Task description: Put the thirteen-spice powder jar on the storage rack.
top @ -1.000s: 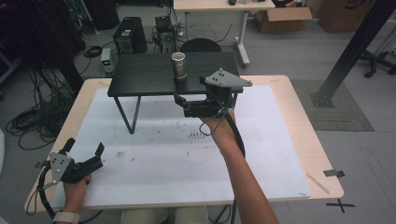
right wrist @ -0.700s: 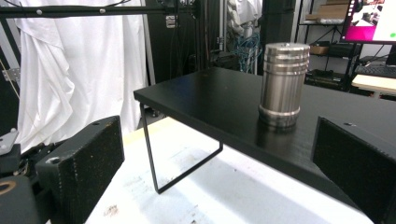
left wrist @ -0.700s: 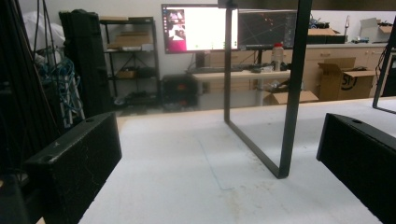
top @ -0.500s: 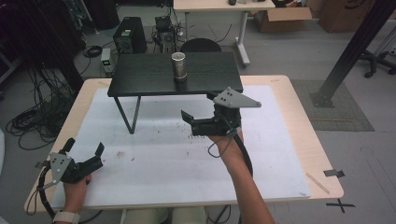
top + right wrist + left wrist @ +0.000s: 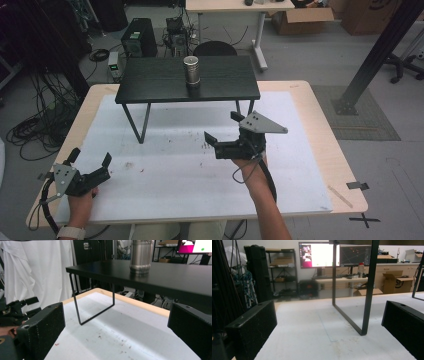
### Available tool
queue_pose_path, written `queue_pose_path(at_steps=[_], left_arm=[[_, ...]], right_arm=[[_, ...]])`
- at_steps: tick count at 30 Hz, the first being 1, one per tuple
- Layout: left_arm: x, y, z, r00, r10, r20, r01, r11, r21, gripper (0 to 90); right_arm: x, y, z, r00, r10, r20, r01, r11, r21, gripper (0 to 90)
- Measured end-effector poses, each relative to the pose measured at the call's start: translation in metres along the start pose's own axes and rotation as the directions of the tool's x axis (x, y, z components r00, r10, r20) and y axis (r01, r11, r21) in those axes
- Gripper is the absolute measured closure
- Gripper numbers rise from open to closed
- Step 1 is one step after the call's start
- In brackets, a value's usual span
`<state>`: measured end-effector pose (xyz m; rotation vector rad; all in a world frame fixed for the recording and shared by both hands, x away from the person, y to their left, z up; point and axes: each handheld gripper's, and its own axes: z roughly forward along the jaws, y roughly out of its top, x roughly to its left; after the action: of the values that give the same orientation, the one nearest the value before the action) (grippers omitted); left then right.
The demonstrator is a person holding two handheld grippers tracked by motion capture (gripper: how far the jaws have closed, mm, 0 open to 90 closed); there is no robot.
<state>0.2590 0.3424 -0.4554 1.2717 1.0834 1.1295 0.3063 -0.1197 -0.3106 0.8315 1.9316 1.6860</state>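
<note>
Silver ribbed cup (image 5: 191,71), black shelf (image 5: 150,82), white mat (image 5: 190,175), black claws, pale wood table (image 5: 320,130)

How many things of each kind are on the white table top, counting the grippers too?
Steel cup: 1
Black shelf: 1
Grippers: 2, the left gripper and the right gripper, both with jaws open
Total: 4
</note>
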Motion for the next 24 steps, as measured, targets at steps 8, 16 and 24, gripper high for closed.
queue_pose_path(at_steps=[8,16,24], left_arm=[[0.0,0.0,0.0,1.0,0.001,-0.001,-0.001,1.0,-0.002,0.2],[-0.001,0.0,0.0,1.0,0.001,-0.004,-0.001,1.0,-0.003,0.2],[-0.001,0.0,0.0,1.0,0.001,-0.006,-0.001,1.0,-0.001,0.2]], right_arm=[[-0.01,-0.028,-0.003,0.9992,-0.007,0.039,0.006,1.0,0.017,0.7],[-0.022,-0.054,-0.012,0.9952,0.023,0.095,-0.023,1.0,-0.002,0.0],[-0.034,-0.078,-0.024,0.9869,0.04,0.156,-0.038,0.999,-0.018,0.0]])
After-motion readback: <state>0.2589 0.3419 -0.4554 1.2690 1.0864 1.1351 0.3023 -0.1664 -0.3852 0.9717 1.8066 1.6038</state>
